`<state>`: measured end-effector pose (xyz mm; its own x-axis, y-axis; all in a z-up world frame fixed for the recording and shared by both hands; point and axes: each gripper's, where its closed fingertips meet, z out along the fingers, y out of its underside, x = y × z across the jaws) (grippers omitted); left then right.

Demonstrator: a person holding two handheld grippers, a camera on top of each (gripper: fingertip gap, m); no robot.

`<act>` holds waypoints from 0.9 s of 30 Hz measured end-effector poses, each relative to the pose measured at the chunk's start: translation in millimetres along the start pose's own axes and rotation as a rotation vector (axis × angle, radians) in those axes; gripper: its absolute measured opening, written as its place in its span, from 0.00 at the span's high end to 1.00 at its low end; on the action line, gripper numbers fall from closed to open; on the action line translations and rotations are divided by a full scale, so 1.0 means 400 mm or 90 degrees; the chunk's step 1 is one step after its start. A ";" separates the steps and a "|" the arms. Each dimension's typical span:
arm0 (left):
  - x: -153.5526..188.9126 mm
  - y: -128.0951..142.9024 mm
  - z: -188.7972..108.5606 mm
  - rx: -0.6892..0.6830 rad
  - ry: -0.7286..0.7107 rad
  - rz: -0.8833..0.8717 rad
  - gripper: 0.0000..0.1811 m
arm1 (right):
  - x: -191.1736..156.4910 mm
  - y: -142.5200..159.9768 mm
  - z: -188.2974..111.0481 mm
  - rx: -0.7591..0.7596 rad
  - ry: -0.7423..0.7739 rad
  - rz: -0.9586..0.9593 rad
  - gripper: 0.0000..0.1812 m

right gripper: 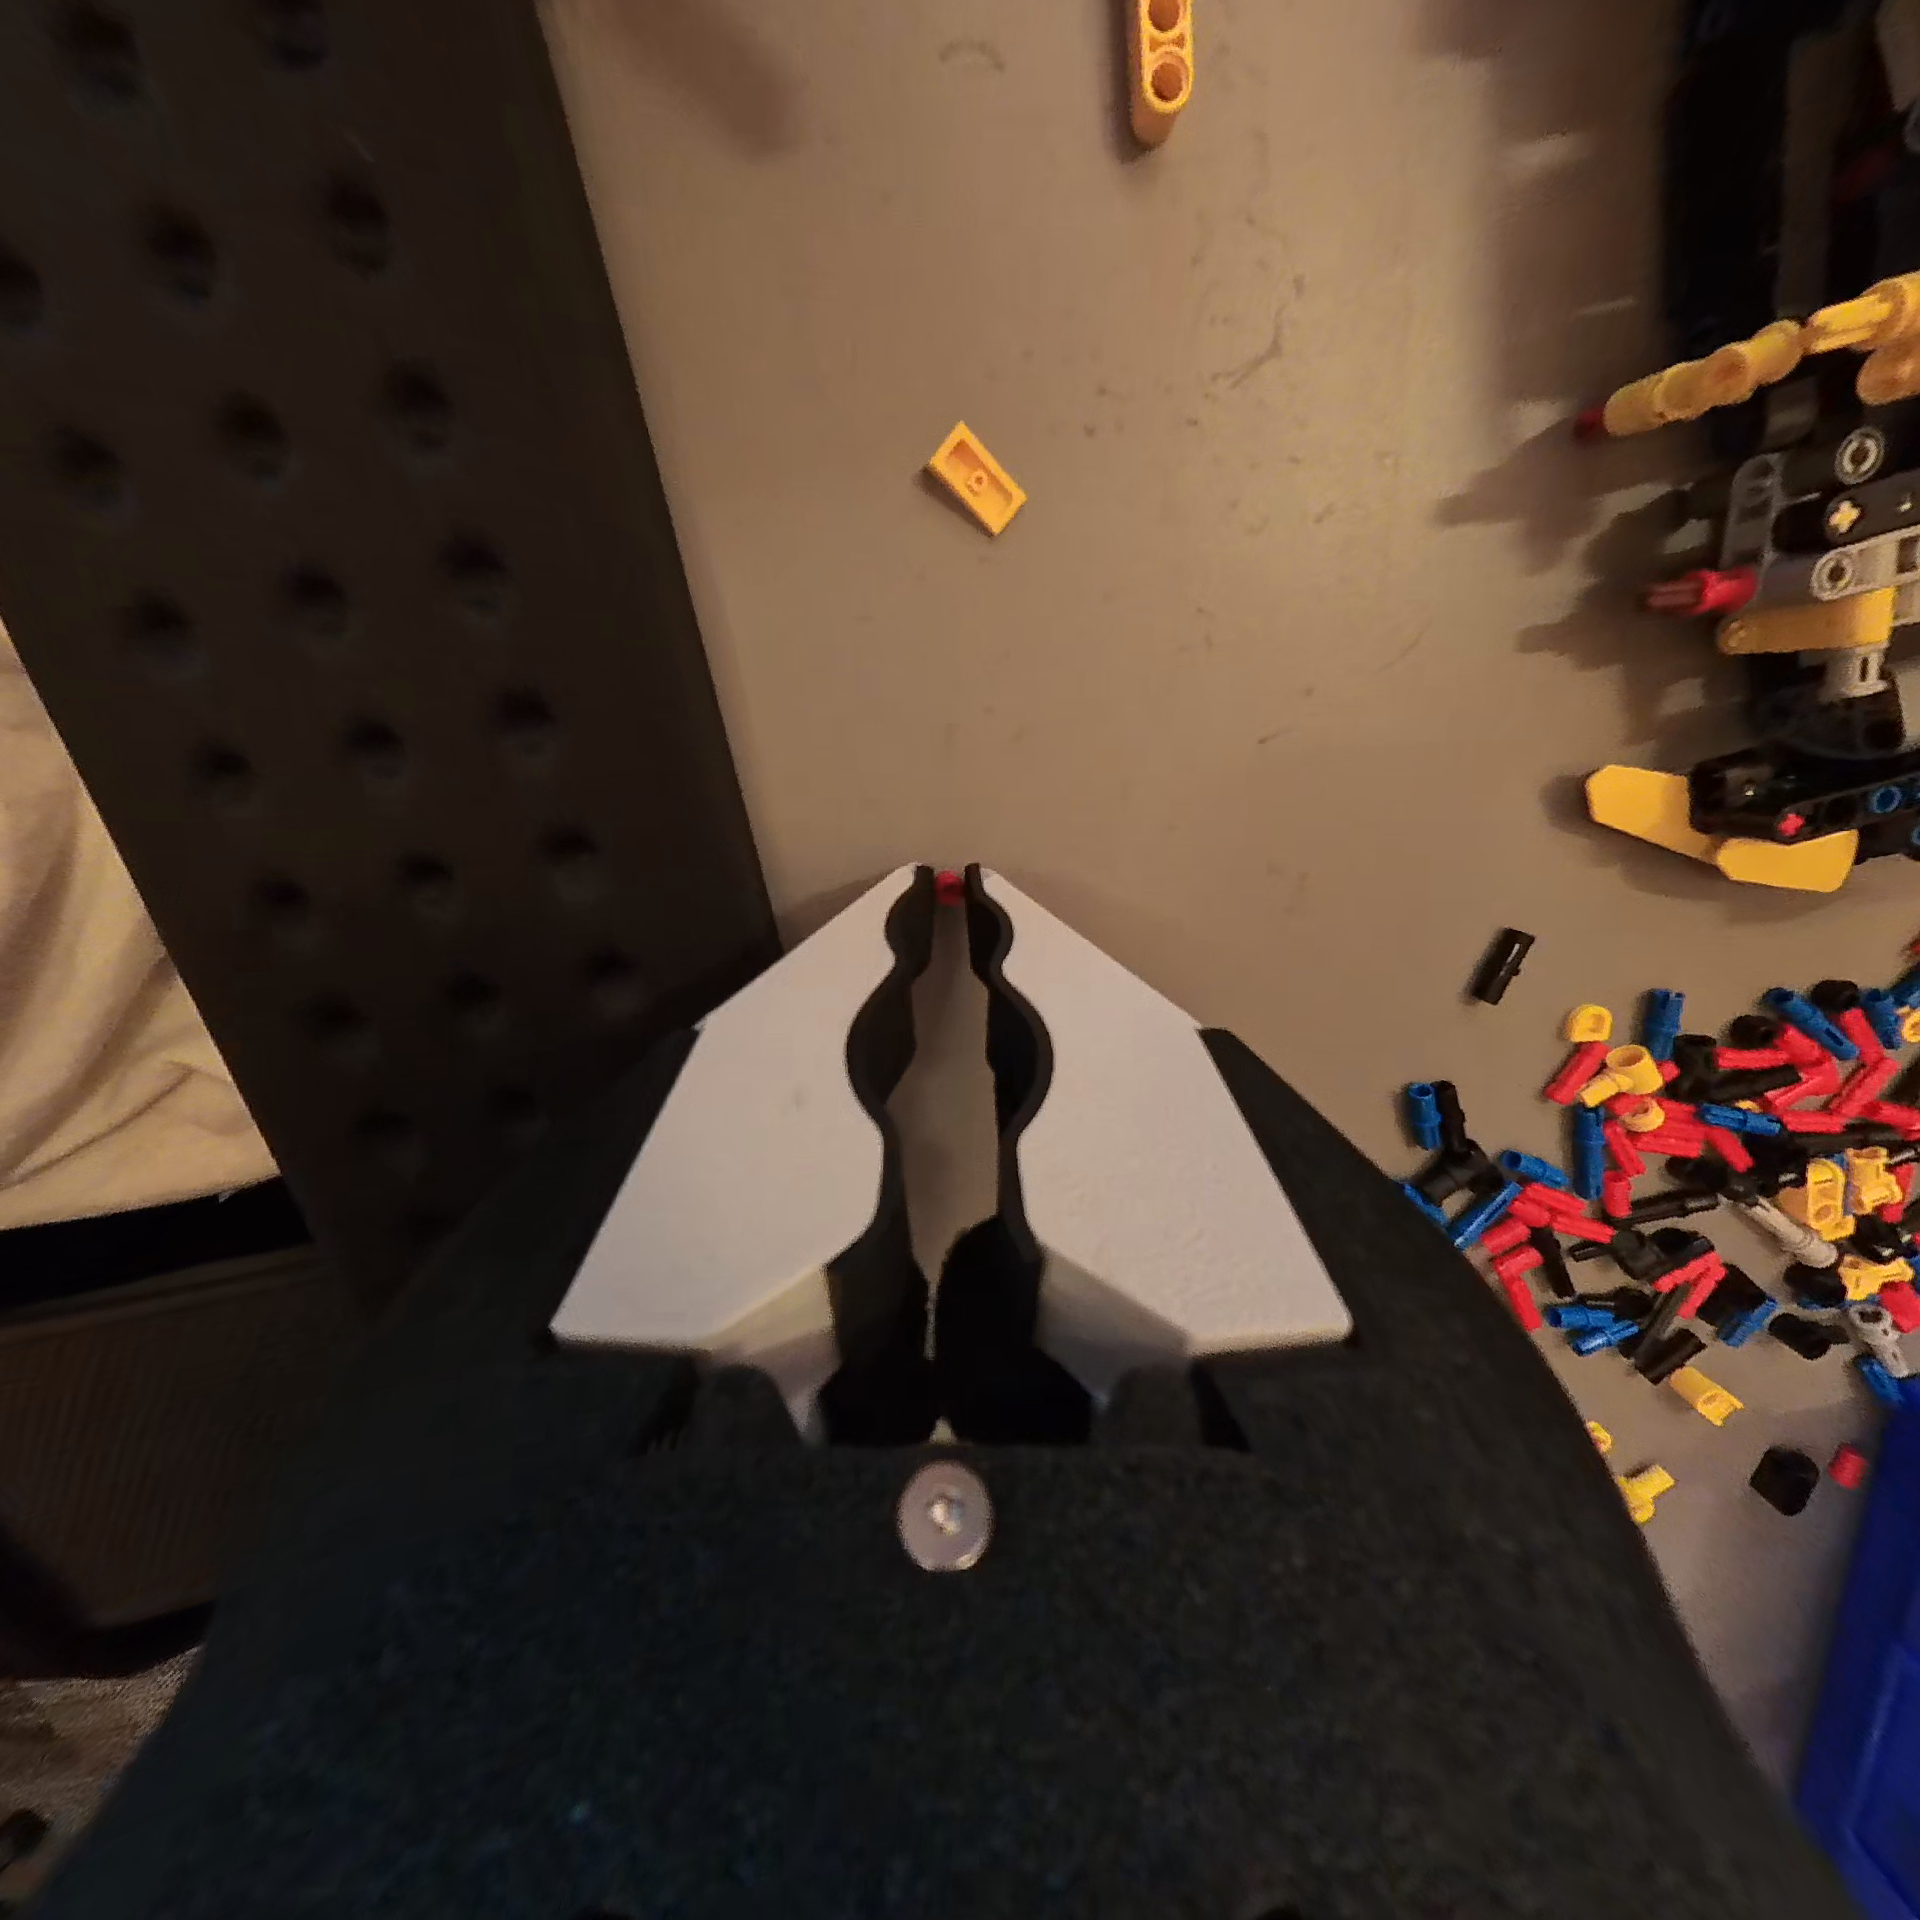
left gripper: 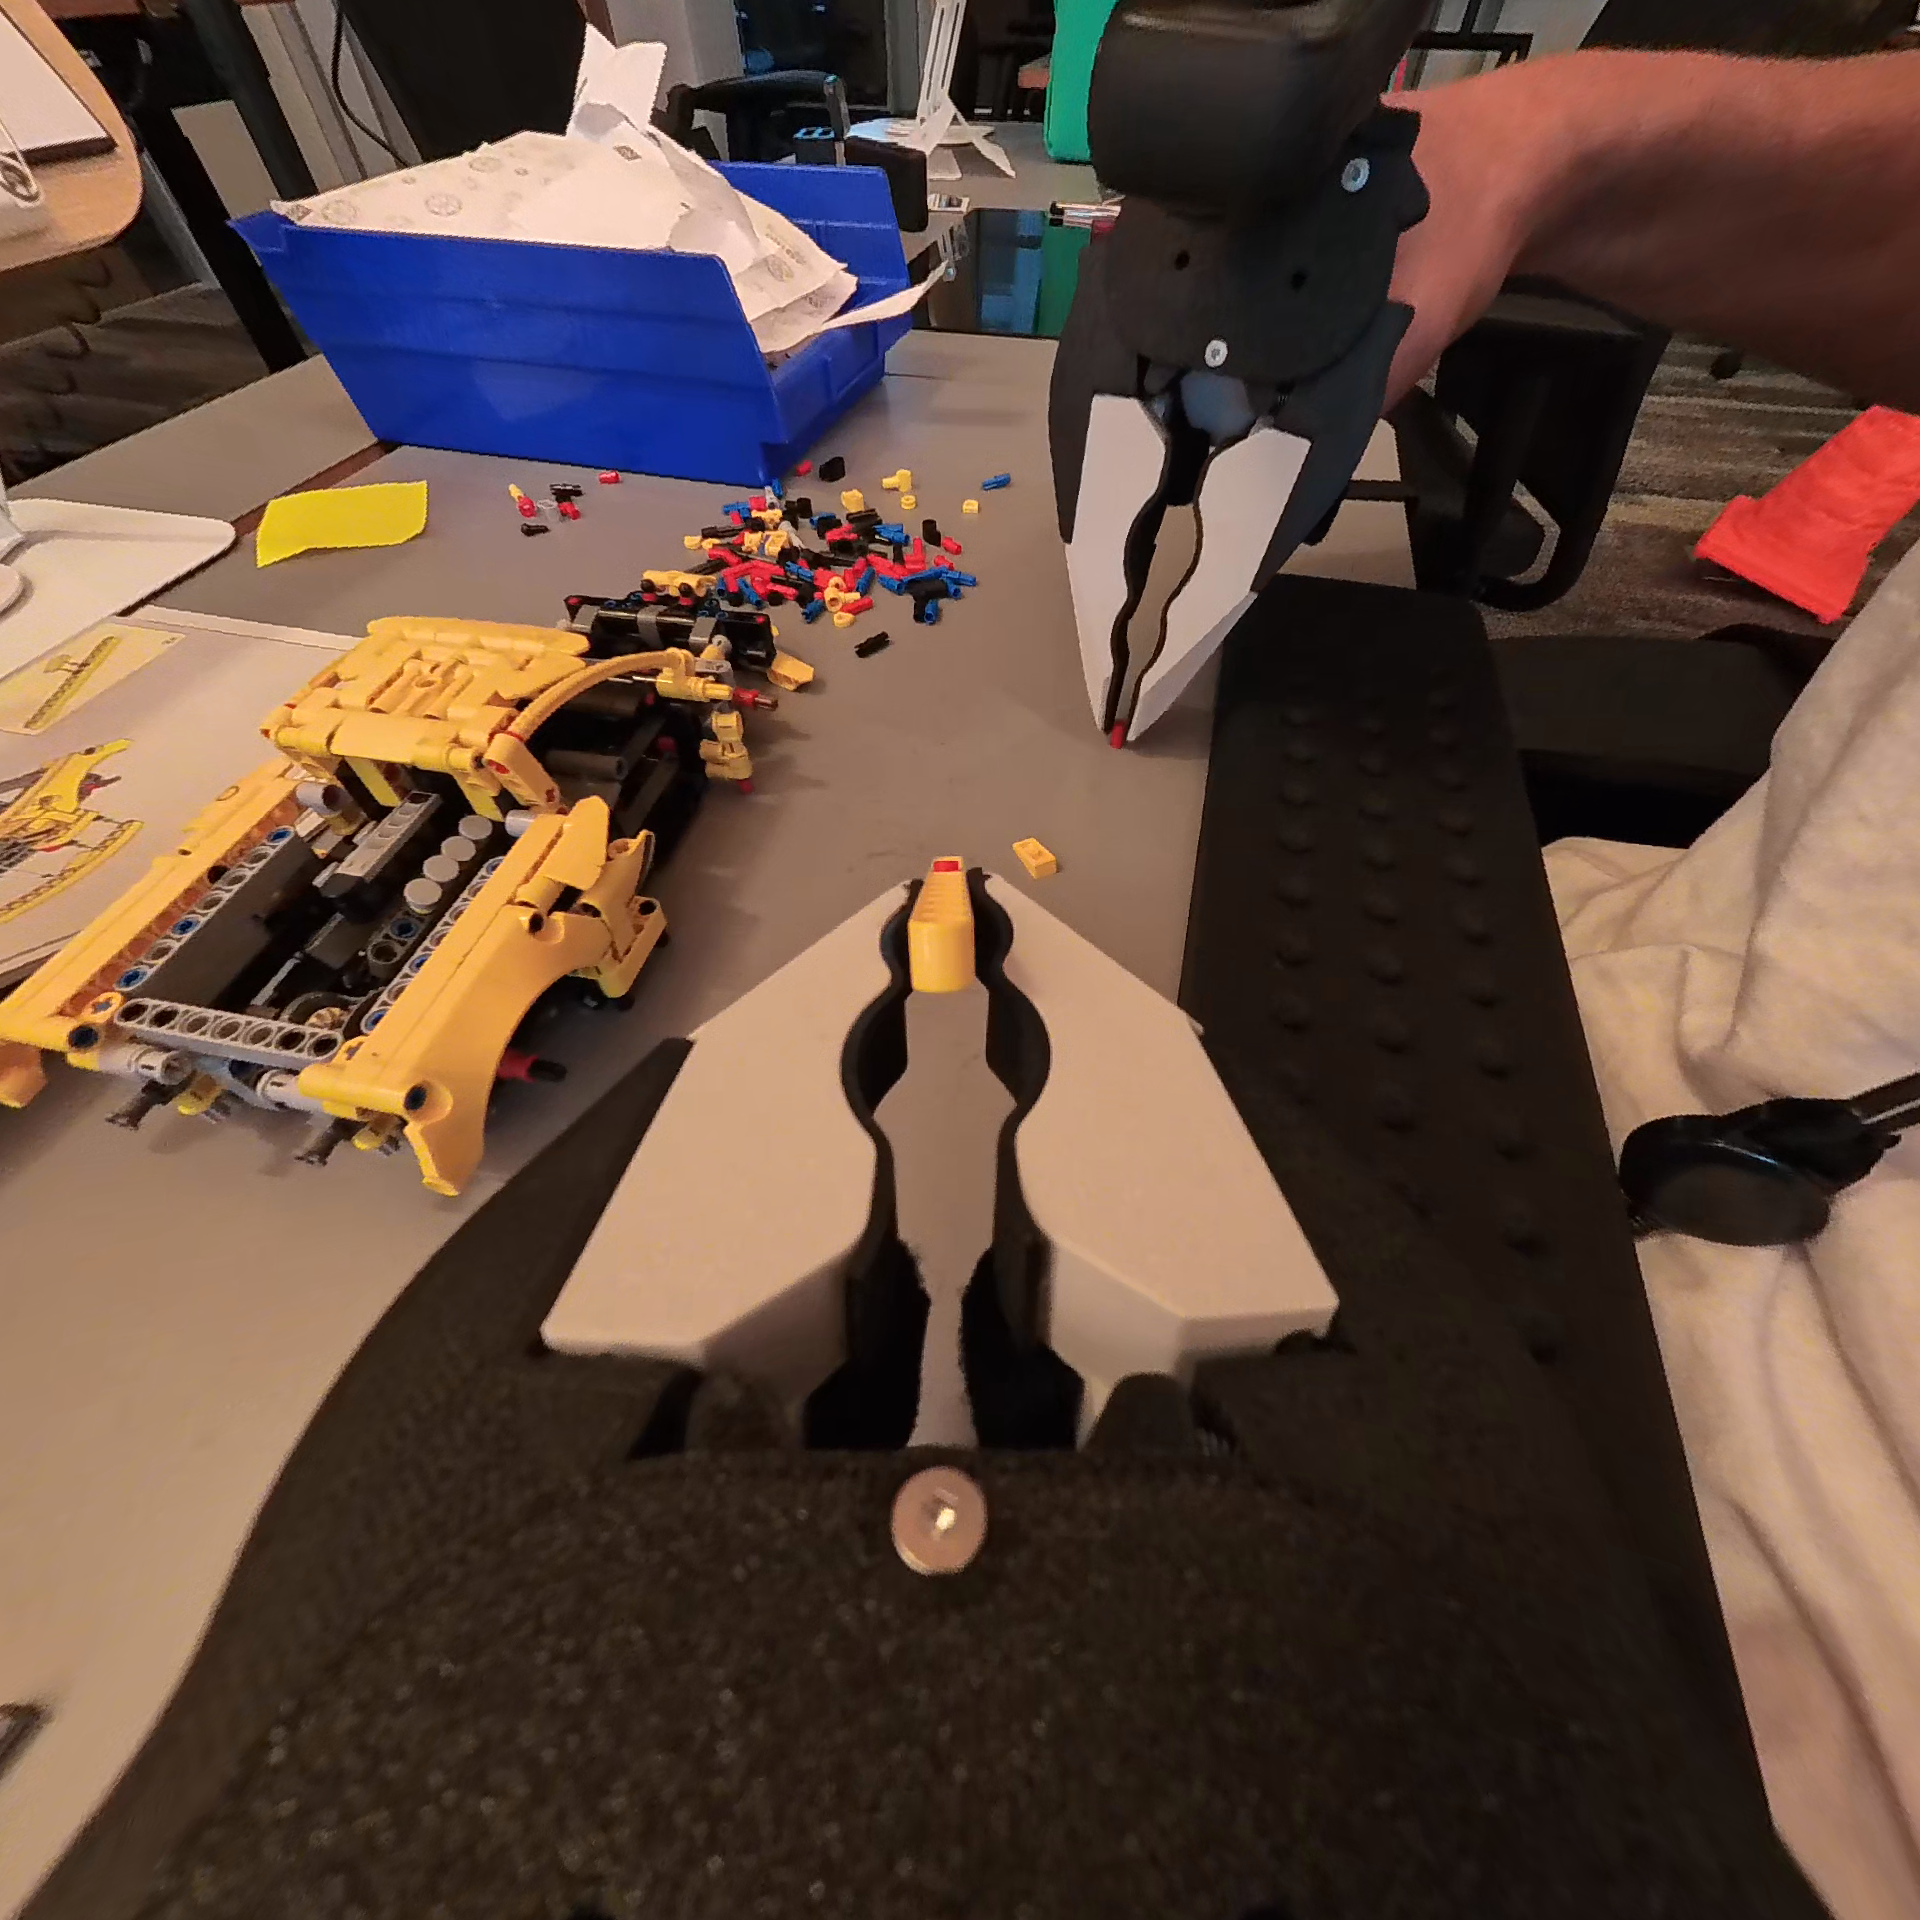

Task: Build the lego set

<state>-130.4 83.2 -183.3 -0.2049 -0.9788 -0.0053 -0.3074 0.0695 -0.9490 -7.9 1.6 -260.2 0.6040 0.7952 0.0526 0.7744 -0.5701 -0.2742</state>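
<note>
The left wrist view looks low and forward across the grey table [left gripper: 935, 748], the right gripper [left gripper: 1120, 727] ahead; the right wrist view faces steeply down, close. Both share a small yellow plate [left gripper: 1035, 856] [right gripper: 975, 478]

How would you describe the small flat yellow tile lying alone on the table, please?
Start at the long black studded mat on the grey table. Just left of its edge lies the flat yellow tile, alone on bare tabletop, apart from the mixed parts pile.
</note>
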 end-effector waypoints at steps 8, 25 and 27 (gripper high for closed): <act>-0.010 0.006 -0.007 -0.003 -0.009 0.001 0.96 | 0.028 -0.105 -0.064 0.124 0.044 0.032 0.98; 0.006 0.006 0.013 -0.015 -0.033 0.098 0.96 | -0.011 -0.424 -0.091 0.452 -0.001 0.042 0.98; 0.008 0.008 0.015 -0.018 -0.032 0.104 0.96 | -0.016 -0.421 -0.087 0.443 -0.019 0.035 0.98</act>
<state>-126.6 79.3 -188.1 -0.2079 -0.9624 -0.1748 -0.3007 0.2330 -0.9248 -135.8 85.3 -181.0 0.6252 0.7804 -0.0026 0.4370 -0.3529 -0.8273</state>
